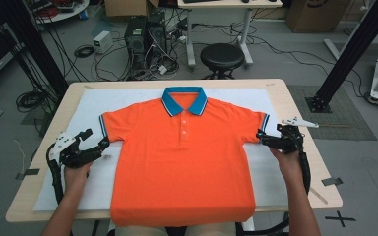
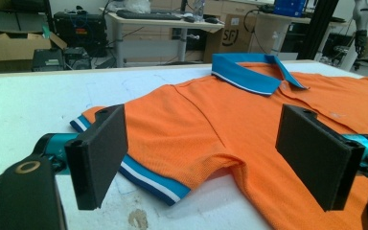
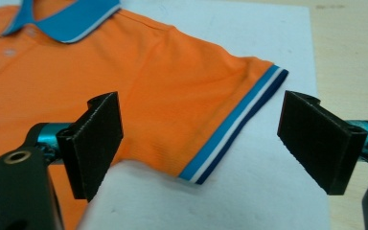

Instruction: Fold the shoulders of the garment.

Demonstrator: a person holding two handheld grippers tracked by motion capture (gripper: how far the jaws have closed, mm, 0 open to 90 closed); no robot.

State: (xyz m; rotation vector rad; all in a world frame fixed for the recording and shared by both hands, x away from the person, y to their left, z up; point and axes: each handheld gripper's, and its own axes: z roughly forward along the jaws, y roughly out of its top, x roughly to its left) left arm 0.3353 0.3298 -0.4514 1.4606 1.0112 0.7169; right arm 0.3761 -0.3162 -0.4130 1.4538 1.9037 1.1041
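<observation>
An orange polo shirt [image 1: 183, 162] with a blue collar [image 1: 184, 100] lies flat, face up, on a white mat [image 1: 98, 101]; its hem hangs over the table's near edge. My left gripper [image 1: 96, 140] stands open just left of the shirt's left sleeve, whose striped cuff [image 2: 148, 181] lies between and beyond its jaws. My right gripper [image 1: 262, 136] is open at the right sleeve, the striped cuff [image 3: 235, 130] lying between its jaws. The orange shirt [image 2: 249, 120] and the shirt [image 3: 124, 81] fill both gripper views. Neither gripper holds cloth.
The wooden table [image 1: 300, 128] shows bare strips left and right of the mat. Behind it stand a black stool [image 1: 222, 56], computer towers [image 1: 142, 37] with tangled cables, a desk and cardboard boxes. Black frame posts [image 1: 347, 54] rise at both sides.
</observation>
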